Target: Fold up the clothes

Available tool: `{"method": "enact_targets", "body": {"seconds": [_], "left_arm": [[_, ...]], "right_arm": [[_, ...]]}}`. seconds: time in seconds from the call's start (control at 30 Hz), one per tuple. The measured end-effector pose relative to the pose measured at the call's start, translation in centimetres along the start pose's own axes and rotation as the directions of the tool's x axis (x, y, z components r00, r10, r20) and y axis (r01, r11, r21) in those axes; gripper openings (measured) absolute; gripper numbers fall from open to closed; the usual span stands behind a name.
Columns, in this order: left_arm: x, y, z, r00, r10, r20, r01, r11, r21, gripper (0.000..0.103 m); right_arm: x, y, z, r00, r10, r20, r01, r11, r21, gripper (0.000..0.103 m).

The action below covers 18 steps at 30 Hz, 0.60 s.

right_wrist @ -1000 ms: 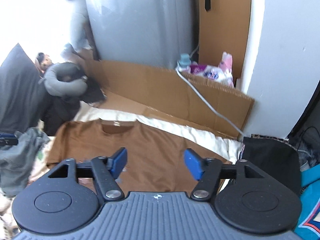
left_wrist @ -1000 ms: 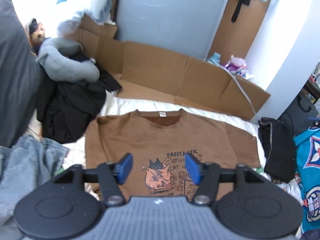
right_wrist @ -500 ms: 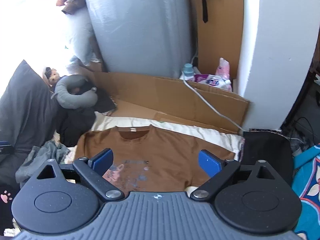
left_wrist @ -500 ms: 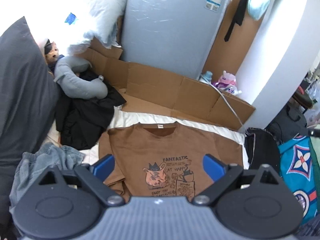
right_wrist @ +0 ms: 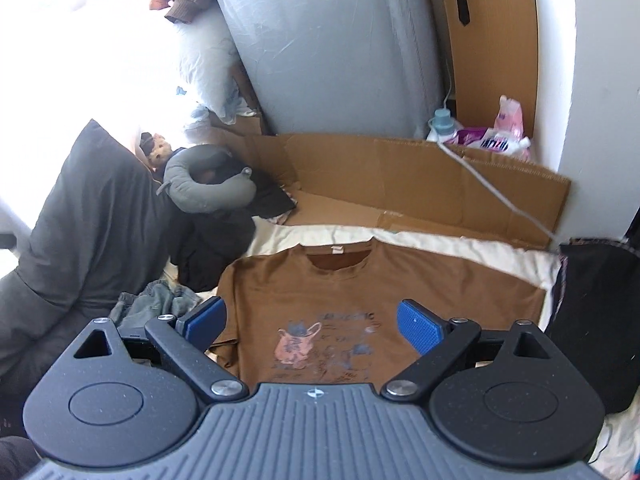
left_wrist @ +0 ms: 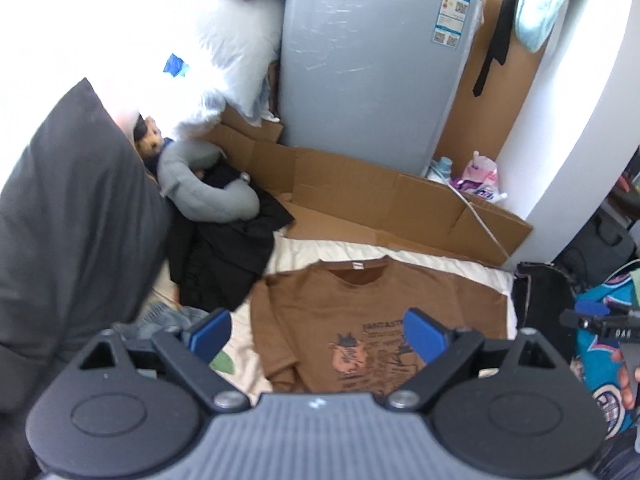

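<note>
Both my grippers, left [left_wrist: 318, 332] and right [right_wrist: 312, 320], hung released above the flat shirt [right_wrist: 360, 292], folding unstarted; next I'd judge grasping a sleeve.

Both wrist cameras look forward and down from well above the brown T-shirt [left_wrist: 372, 308] [right_wrist: 360, 288], facing the grey appliance [left_wrist: 376, 64] [right_wrist: 332, 48]. The left view sits further left.

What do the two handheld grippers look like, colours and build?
The left gripper and the right gripper match: black linkage arms with silver pivot screws, round black discs either side, a ribbed grey body with a small white mark, and blue textured pads on the fingers.
</note>
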State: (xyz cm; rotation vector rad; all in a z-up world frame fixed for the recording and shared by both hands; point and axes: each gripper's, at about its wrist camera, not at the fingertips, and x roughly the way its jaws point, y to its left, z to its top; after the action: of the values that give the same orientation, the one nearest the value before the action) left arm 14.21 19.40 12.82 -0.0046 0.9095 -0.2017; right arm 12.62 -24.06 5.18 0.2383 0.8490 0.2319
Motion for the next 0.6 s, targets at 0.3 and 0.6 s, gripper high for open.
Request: {"method": "enact_targets", "body": {"seconds": [0.3, 0.6], "left_arm": [[2.9, -0.8, 5.0, 0.999, -0.048, -0.008, 0.048, 0.999, -0.017, 0.096], [12.4, -2.3, 2.0, 0.99, -0.137, -0.045, 0.14, 0.987, 0.081, 0.093]], "right_arm": [[1.4, 2.7, 1.4, 0.994, -0.089, 0.062, 0.091, 0.995, -0.037, 0.096], [7.7, 4.5, 0.3, 0.994, -0.107, 0.039, 0.104, 0.992, 0.07, 0.096]]}}
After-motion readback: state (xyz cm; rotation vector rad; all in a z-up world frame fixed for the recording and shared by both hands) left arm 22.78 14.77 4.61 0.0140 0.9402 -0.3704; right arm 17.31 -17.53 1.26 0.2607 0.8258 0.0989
